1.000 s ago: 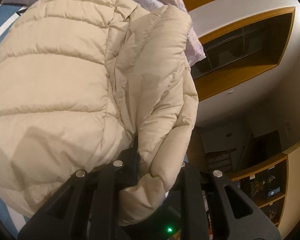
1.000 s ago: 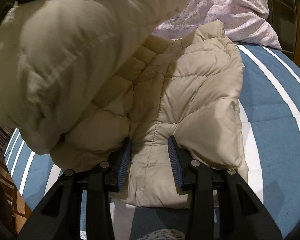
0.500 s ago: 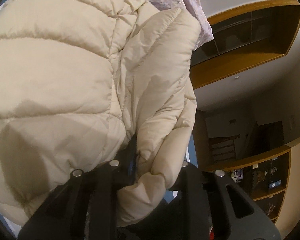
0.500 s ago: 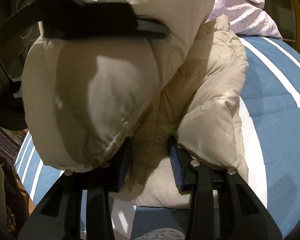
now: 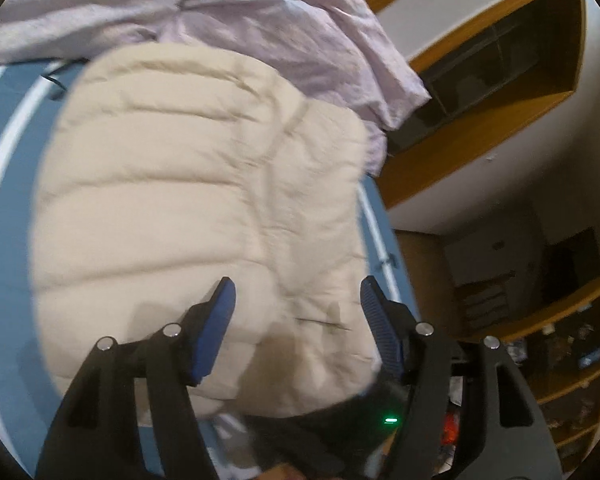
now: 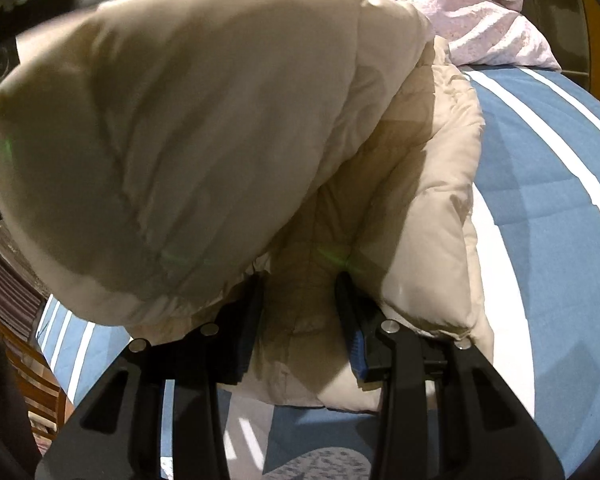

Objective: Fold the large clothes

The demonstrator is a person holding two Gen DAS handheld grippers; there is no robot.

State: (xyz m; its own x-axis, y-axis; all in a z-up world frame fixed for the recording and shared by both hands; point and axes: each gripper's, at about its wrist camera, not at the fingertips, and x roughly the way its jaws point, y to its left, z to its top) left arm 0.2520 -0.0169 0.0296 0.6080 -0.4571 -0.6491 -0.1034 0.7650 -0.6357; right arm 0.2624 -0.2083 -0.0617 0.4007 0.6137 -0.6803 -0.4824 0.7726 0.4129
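**Ana:** Left gripper is hanging with its blue-padded fingers spread wide apart, nothing sitting between them. Are you seeing that too?

**Ben:** Yes. It is hovering over the beige puffer jacket, which is lying on the blue and white striped bedcover and filling the middle of the left wrist view, blurred. I cannot tell whether the pads are touching the fabric.

**Ana:** And what is lying past the jacket?

**Ben:** A crumpled lilac sheet is bunching up at 12 o'clock, touching the jacket's far edge. Wooden shelves are showing at 4 o'clock.

**Ana:** What is the right gripper doing?

**Ben:** It is sitting at 6 o'clock in its own view with a shadowed fold of the jacket running between the fingers. The pads are standing partly apart with the fabric pressing against both; whether they are really clamping it, I cannot tell.

**Ana:** And the big puffy part?

**Ben:** A thick section of the jacket is bulging from 9 to 12 o'clock, overhanging the flatter part below. The striped bedcover is showing at 3 o'clock, and a lilac pillow is resting at 1 o'clock
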